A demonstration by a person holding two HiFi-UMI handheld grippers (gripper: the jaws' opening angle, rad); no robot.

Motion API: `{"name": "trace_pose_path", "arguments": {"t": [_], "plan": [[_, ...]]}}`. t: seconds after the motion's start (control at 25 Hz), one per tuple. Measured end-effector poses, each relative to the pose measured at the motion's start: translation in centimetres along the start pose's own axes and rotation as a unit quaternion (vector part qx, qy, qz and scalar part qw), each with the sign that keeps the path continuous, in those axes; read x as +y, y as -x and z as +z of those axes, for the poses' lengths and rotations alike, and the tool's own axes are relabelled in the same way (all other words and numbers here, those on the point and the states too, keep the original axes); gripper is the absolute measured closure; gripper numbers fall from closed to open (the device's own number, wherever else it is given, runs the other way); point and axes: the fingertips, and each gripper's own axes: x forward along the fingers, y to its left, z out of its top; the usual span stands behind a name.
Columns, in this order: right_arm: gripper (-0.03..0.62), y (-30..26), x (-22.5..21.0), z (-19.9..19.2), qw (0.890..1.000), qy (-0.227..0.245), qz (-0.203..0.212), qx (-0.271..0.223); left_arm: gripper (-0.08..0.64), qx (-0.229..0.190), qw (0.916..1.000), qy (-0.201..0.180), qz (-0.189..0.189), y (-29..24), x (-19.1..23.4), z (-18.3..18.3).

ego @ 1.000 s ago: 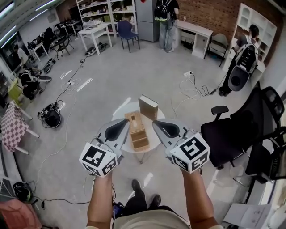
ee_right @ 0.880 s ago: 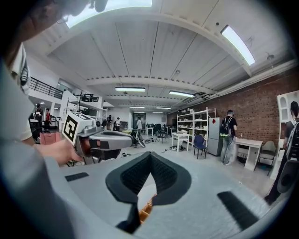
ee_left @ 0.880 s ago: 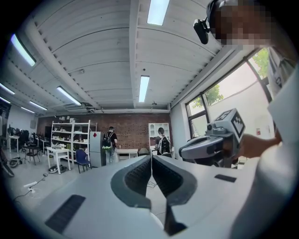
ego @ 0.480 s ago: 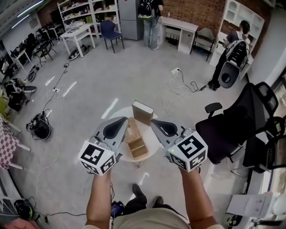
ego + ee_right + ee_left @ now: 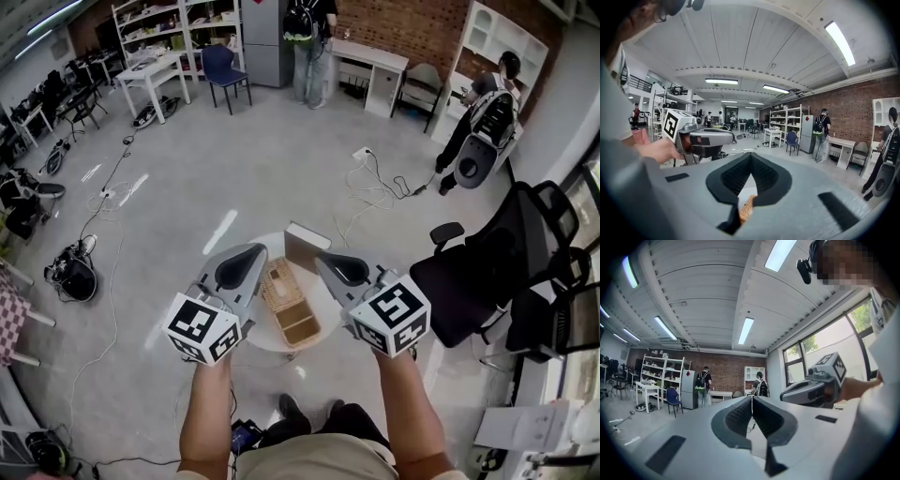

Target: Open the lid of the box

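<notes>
A small round white table point(image 5: 257, 330) stands on the floor below my hands. At its far edge is a tan box point(image 5: 306, 247) with a pale lid. A wicker basket point(image 5: 277, 281) and an open wooden box point(image 5: 299, 327) lie in front of it. My left gripper point(image 5: 240, 266) hovers over the table's left side, shut and empty. Over the right side my right gripper point(image 5: 337, 267) is also shut on nothing. The left gripper view shows its pads point(image 5: 751, 401) pressed together and the right gripper point(image 5: 816, 384) alongside. In the right gripper view a bit of wicker point(image 5: 747, 209) shows below the jaws.
A black office chair point(image 5: 487, 281) stands just right of the table. Cables point(image 5: 375, 183) trail over the floor beyond it, and a dark bag point(image 5: 73, 277) lies to the left. People stand at the back desks point(image 5: 305, 33) and at the right shelves point(image 5: 486, 122).
Both grippers have moved forward together, still shut. The table and boxes now sit lower and closer in the head view, between the two grippers.
</notes>
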Motion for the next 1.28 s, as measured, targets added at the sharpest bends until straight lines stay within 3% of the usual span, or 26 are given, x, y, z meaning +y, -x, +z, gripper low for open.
{"name": "trace_pose_path", "arguments": {"t": [0.68,1.28], "plan": [[0.6,-8.7,-5.9,-0.5,0.999,0.014,0.045,0.003,0.548,0.02,0.9977,0.01,0.064,-4.0,9.0,-2.5],[0.6,-15.7,-10.0,-5.8,0.995,0.005,0.095,0.033,0.548,0.077,0.9876,0.069,0.118,-6.8,13.9,-11.3]]}}
